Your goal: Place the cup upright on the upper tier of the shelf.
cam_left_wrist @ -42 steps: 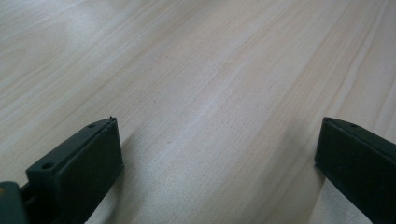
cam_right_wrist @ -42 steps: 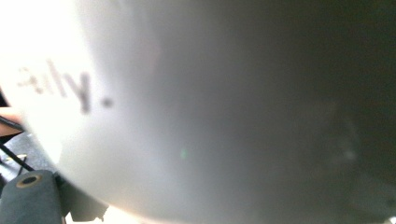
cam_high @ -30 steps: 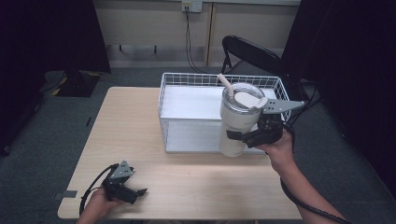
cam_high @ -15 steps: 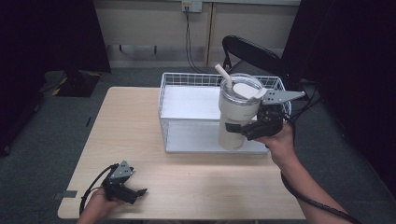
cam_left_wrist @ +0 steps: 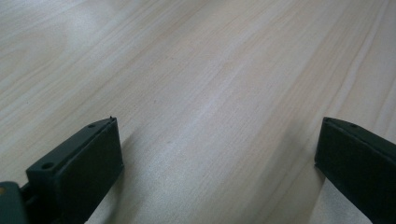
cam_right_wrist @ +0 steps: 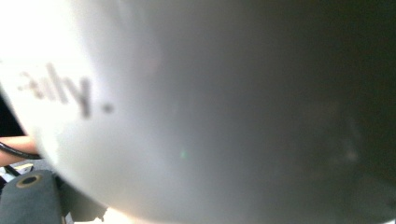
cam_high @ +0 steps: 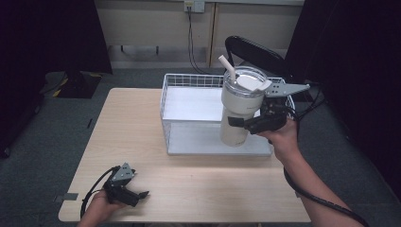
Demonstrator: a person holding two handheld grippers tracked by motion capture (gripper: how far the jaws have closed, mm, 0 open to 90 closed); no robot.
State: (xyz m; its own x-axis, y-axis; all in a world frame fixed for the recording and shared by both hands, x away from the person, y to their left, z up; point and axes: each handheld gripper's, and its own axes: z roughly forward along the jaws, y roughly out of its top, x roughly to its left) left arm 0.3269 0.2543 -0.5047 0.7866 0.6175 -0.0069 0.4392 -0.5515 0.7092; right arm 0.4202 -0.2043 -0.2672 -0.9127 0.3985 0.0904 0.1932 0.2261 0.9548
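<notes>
While clamped by right gripper (cam_high: 246,124), white tumbler (cam_high: 239,111) with straw (cam_high: 227,67) upright over wire basket (cam_high: 189,111); left gripper (cam_high: 135,195) spread wide, low on wooden table (cam_high: 137,137).

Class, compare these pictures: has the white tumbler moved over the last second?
Yes. The white tumbler, held by the right gripper, has shifted farther over the wire basket, away from the person.

White tumbler (cam_high: 239,113) — white basket (cam_high: 189,101)
</notes>
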